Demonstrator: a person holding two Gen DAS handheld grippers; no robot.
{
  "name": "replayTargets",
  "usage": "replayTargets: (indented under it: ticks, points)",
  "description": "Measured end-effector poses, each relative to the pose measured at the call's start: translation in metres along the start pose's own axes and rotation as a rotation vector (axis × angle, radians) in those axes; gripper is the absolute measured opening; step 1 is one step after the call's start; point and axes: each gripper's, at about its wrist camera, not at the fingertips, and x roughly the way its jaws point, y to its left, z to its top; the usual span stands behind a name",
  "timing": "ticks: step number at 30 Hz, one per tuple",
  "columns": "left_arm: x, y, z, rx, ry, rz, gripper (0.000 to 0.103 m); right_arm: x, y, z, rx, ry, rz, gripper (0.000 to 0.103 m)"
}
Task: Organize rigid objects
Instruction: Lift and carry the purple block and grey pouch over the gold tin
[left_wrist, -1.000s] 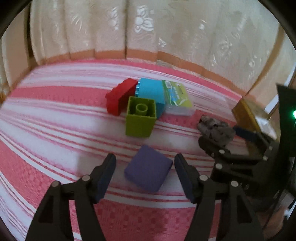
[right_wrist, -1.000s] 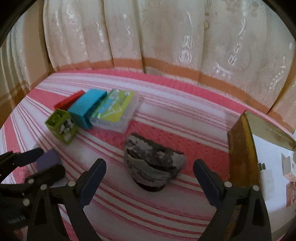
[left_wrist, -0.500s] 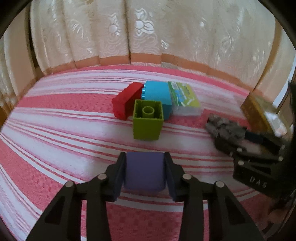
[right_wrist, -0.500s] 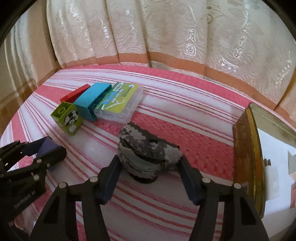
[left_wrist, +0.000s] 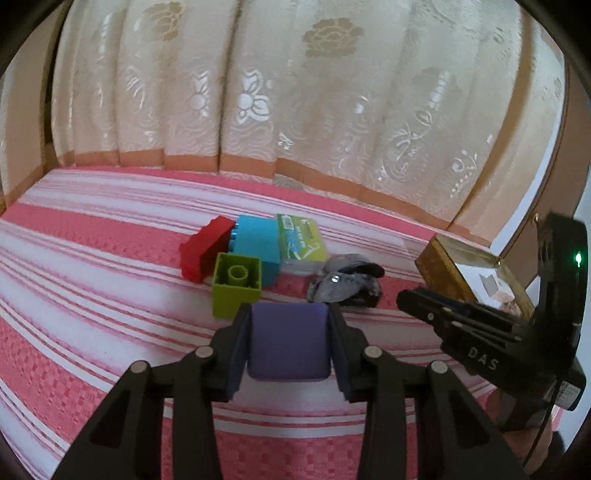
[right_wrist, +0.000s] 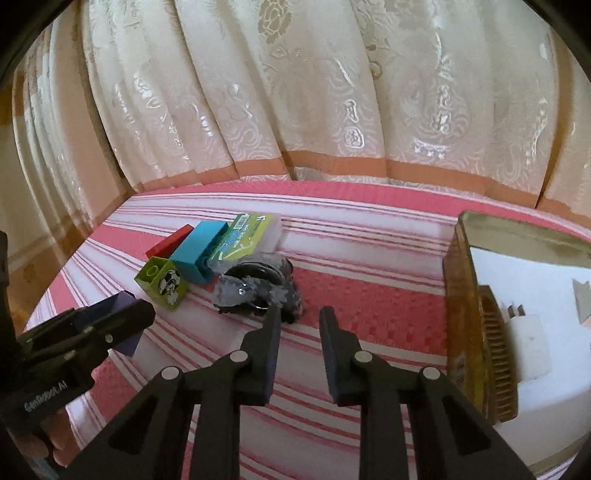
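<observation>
Fingers of the left gripper (left_wrist: 289, 314) were pinched on a purple block (left_wrist: 288, 343), one pad flat against each side, the block square between them. Whether it had cleared the striped pink cloth (left_wrist: 92, 295) beneath could not be told. Just beyond its far edge stood a green block (left_wrist: 236, 291), hollow side up. Behind that sat a blue block (left_wrist: 256, 247), with a red block (left_wrist: 203, 251) leaning at its left and a clear box with a green label (left_wrist: 301, 240) at its right, all four touching in one cluster.

To the right, the right gripper (right_wrist: 300, 321) had its fingers drawn as near together as they go, a narrow strip of cloth showing in the gap and nothing pinched. Its left fingertip lay against the near edge of a crumpled grey sequined item (right_wrist: 258, 288), which rested on the cloth beside the blue block and the box. Further right stood a gold tin (right_wrist: 461, 314), well apart from the cluster, with pale curtains (right_wrist: 332, 110) behind everything.

By my reading, the step in hand was carrying the purple block to join the other blocks. Next, it needed setting down flush beside the green block without nudging the row. The right gripper would have to spread again and reach further over the grey item to grasp it.
</observation>
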Motion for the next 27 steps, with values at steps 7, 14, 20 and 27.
replayTargets:
  ticks: [7, 14, 20, 27]
  points:
    - [-0.022, 0.008, 0.005, -0.042, -0.129, 0.052, 0.038, 0.006, 0.01, 0.01, -0.016, -0.04, 0.021, 0.094]
    - [-0.026, 0.014, 0.008, -0.052, -0.173, 0.158, 0.038, 0.06, 0.018, 0.028, 0.016, 0.096, -0.005, 0.094]
    - [-0.026, 0.013, 0.006, -0.031, -0.184, 0.228, 0.038, 0.077, 0.037, 0.021, -0.077, 0.138, -0.055, 0.074]
    - [-0.024, 0.009, 0.004, -0.004, -0.193, 0.257, 0.038, 0.059, 0.031, 0.011, -0.07, 0.07, -0.087, 0.073]
